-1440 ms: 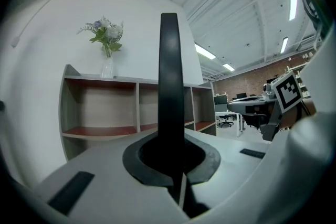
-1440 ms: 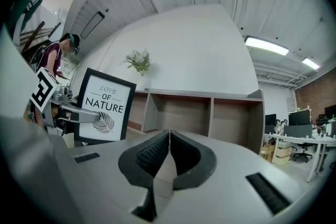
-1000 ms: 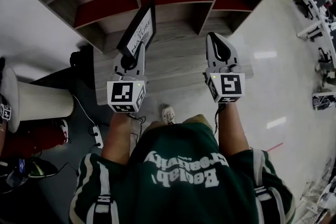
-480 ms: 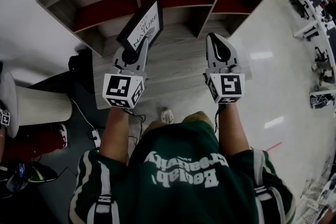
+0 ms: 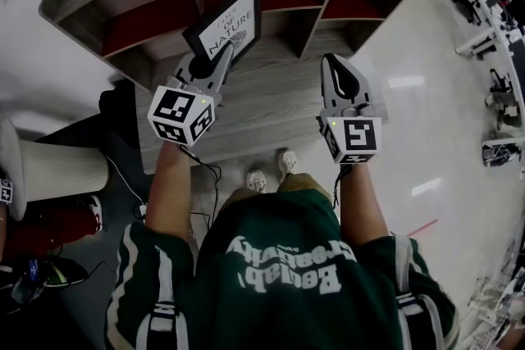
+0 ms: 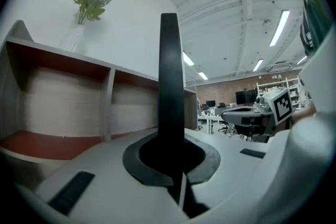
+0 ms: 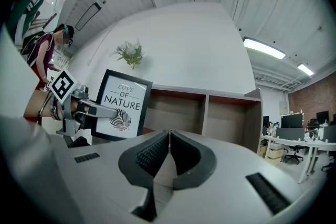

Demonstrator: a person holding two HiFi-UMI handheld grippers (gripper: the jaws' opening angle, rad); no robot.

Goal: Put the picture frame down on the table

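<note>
Head view | black picture frame with white "Love of Nature" print (image 5: pixel 232 19): upright, held off the bench, before the red-backed wooden shelf unit (image 5: pixel 156 12) | left claw (image 5: pixel 220 55): clamped on the frame's edge | right claw (image 5: pixel 335 61): closed, empty, over grey wood-grain bench (image 5: pixel 271 106)

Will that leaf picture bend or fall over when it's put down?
Probably no bending: the picture frame looks flat though the left claw grips only one edge. Edge-on it looks thin, so stood upright it may tip.
</note>
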